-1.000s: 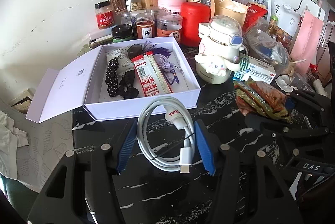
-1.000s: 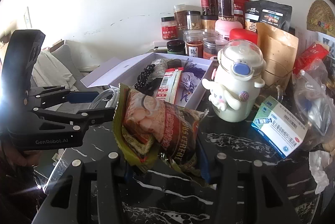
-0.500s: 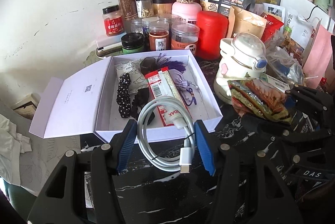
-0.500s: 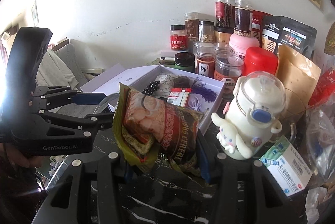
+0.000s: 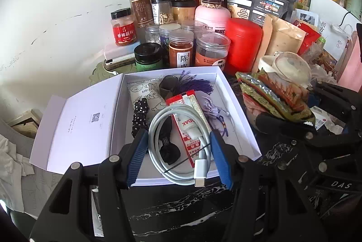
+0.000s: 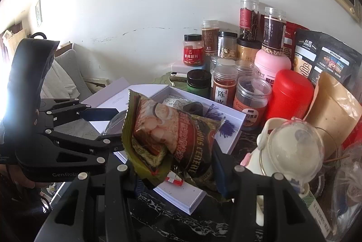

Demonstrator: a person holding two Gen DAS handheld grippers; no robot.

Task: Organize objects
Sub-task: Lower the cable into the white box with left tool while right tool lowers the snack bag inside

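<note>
Black marble tabletop [image 5: 181,214] is seen nearest. Over it a coiled white cable [image 5: 178,147] is clamped in the left gripper [image 5: 178,158], above the open white box [image 5: 235,111]. A snack packet [image 6: 172,135] is gripped by the right gripper [image 6: 176,172] beside it. Behind, a white bottle [image 6: 291,147], a red canister [image 5: 244,43] and many jars [image 5: 210,50] are crowded against the wall.

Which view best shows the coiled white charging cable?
Left wrist. The coiled white charging cable sits whole between the left gripper pads, plug toward the camera, above the open white cardboard box. In the right wrist view only a sliver of it shows behind the green snack packet.
</note>
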